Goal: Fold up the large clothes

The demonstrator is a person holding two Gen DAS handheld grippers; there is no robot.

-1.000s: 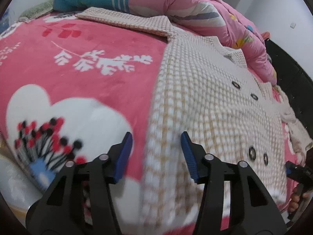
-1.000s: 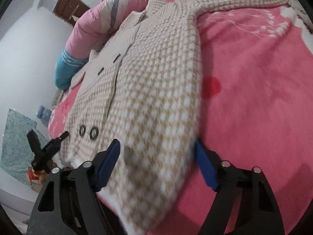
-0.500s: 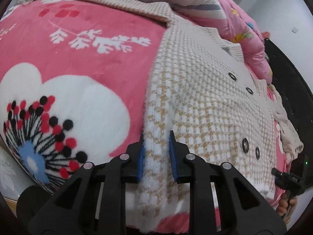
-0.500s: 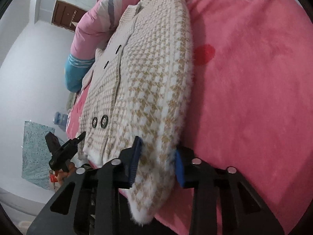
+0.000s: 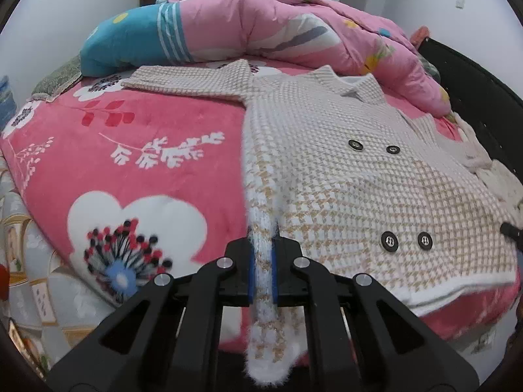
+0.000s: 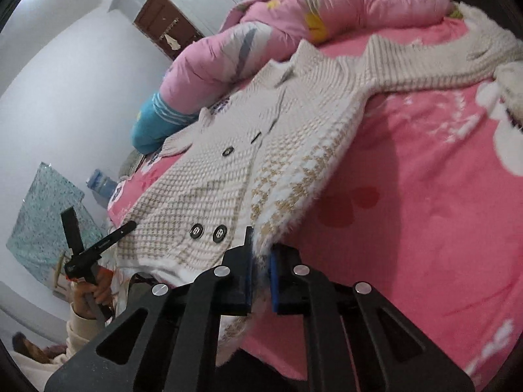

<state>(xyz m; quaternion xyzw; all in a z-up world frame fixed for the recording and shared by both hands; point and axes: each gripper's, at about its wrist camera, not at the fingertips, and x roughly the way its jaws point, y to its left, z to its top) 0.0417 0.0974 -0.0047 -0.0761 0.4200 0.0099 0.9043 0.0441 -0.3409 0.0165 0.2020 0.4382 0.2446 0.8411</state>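
A cream and tan houndstooth knit coat (image 5: 343, 170) with dark buttons lies front up on a pink flowered blanket (image 5: 137, 150), sleeves spread outward. My left gripper (image 5: 261, 264) is shut on the coat's near left hem corner, which is pinched between the blue pads and lifted off the bed. In the right wrist view my right gripper (image 6: 260, 272) is shut on the coat's (image 6: 261, 150) other hem corner, also raised, with fuzzy fabric hanging below the pads. The left gripper (image 6: 98, 248) shows there at far left, held by a hand.
A pink quilt (image 5: 294, 32) with a blue end (image 5: 130, 45) is heaped along the bed's far side. A dark bed frame (image 5: 474, 98) runs at right. A fluffy cream garment (image 5: 490, 170) lies by it. A water jug (image 6: 101, 183) stands beyond the bed.
Both grippers closed from wide open onto the coat's hem corners, then rose, lifting the hem off the blanket. More of the room and quilt has come into view.
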